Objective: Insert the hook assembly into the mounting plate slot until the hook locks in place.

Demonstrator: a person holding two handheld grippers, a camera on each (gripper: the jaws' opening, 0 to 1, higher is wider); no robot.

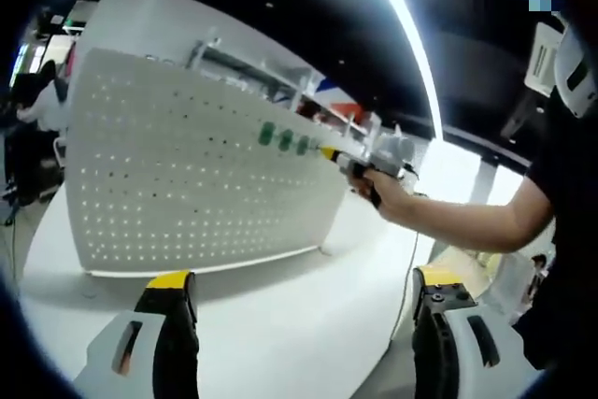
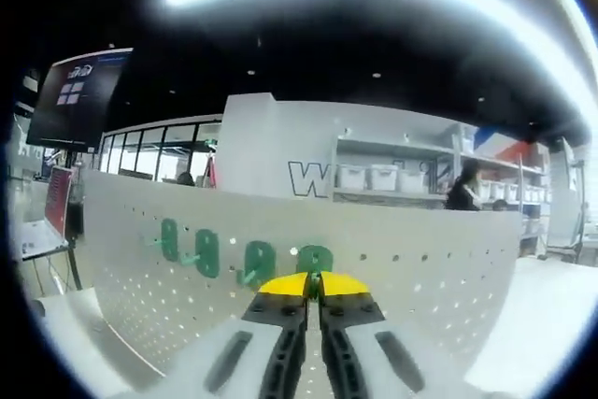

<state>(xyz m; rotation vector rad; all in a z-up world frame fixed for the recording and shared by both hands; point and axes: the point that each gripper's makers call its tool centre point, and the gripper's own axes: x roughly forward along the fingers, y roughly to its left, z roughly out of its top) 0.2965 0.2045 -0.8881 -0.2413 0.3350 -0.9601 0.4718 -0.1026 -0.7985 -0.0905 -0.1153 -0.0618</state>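
Insertion step, right side doing the work. Right gripper (image 2: pixel 314 289) is up against the white pegboard (image 1: pixel 187 175), which stands upright on the white table (image 1: pixel 308 315). Its fingers are pressed together, yellow tips touching, right at the rightmost green hook (image 2: pixel 315 260). Something thin may be pinched between the tips; can't tell from the right gripper view, since the tips cover the contact point.

Three more green hooks sit in a row to the left of it on the board: (image 2: pixel 170 237), (image 2: pixel 206 252), (image 2: pixel 258 263). Those look seated, backplates flat against the panel. In the left gripper view the same row reads as green dots (image 1: pixel 285 140) mid-board, with the right gripper (image 1: pixel 348 162) and the person's hand (image 1: pixel 388 189) reaching in from the right.

Left gripper (image 1: pixel 304 292) is hanging back over the table, fingers spread wide, holding nothing. Well apart from the board.

My read: the fourth hook is at the board but lock-in isn't confirmed. Can't see whether its tabs are through the holes.

Next move calls for:
- push straight into the panel, square to the face, no twist
- press down or in until the backplate sits flush like its neighbours
- only then let the fingers part and back straight out, so the hook isn't dragged off
- left could brace the board if it tips; it looks free-standing
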